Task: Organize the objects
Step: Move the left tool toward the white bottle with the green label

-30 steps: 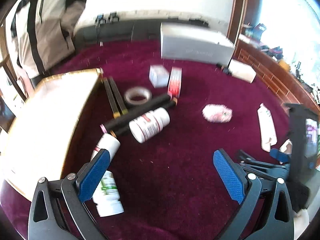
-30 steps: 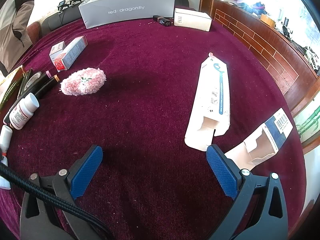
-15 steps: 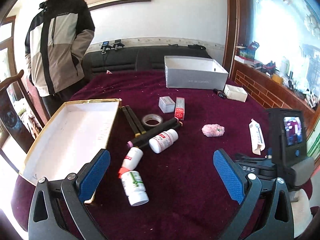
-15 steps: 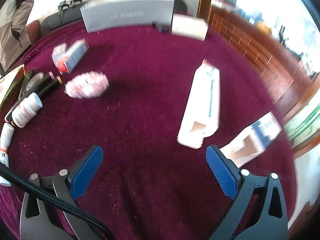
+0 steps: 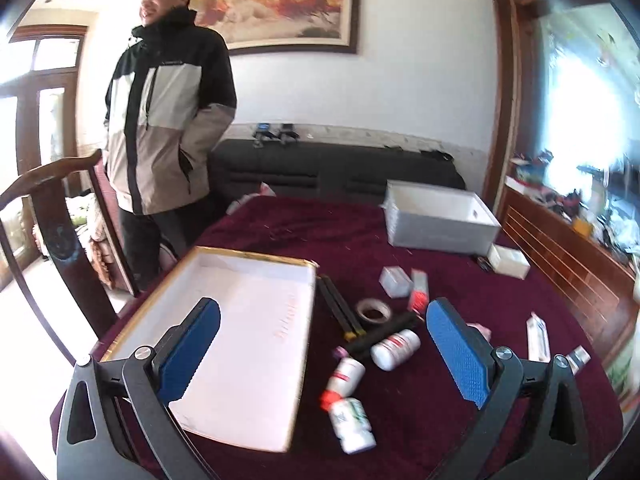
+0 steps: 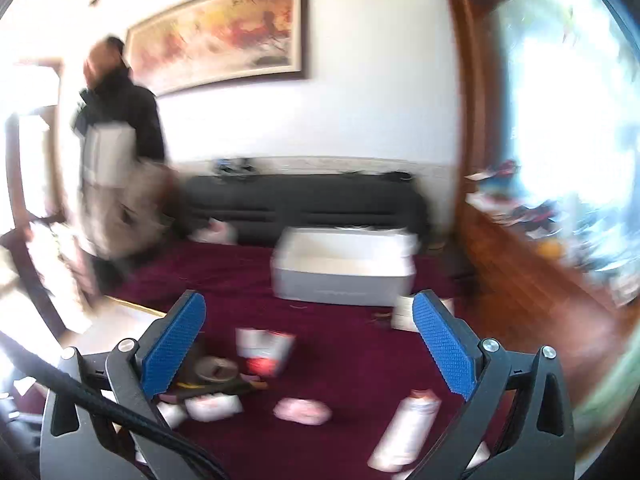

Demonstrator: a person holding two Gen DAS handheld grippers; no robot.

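On the maroon tabletop lie several small items: three white bottles [image 5: 394, 348], black tubes [image 5: 340, 307], a tape roll [image 5: 373, 310], small boxes [image 5: 395, 281] and a pink fluffy thing [image 6: 303, 411]. A gold-rimmed white tray [image 5: 256, 258] lies at the left. My left gripper [image 5: 324, 352] is open and empty, held high above the tray's edge and the bottles. My right gripper [image 6: 306, 344] is open and empty, high above the table; its view is blurred. An open grey box [image 5: 440, 236] stands at the back, also in the right wrist view [image 6: 340, 280].
A man in a black and grey jacket [image 5: 168, 120] stands at the table's far left corner. A wooden chair [image 5: 48, 216] is at the left. A dark sofa [image 5: 332, 168] runs behind the table. Flat white cartons [image 5: 537, 334] lie at the right, near a wooden sideboard [image 5: 568, 256].
Both grippers have lifted and tilted up from looking down at the table to looking across the room. Both stay open and empty. Nothing on the table has moved.
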